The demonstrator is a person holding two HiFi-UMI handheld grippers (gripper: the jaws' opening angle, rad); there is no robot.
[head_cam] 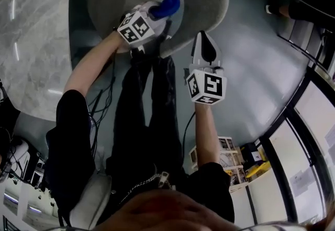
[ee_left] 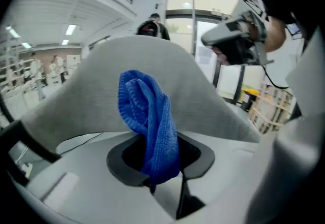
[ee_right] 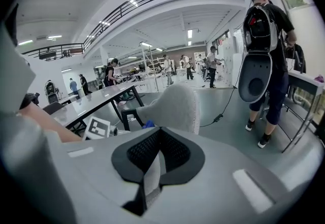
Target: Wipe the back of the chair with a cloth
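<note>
Right claw (ee_right: 152, 164), nearest the person: jaws together on nothing, held short of the chair. Left claw (ee_left: 161, 169), further out: jaws pinched on a bunched blue cloth (ee_left: 148, 116), which stands up in front of the grey chair back (ee_left: 91, 101), near its top edge; contact cannot be confirmed. Probable risks: the narrow pinch lets the cloth slip out under drag, and the unsteadied chair shifts away from pressure.
</note>
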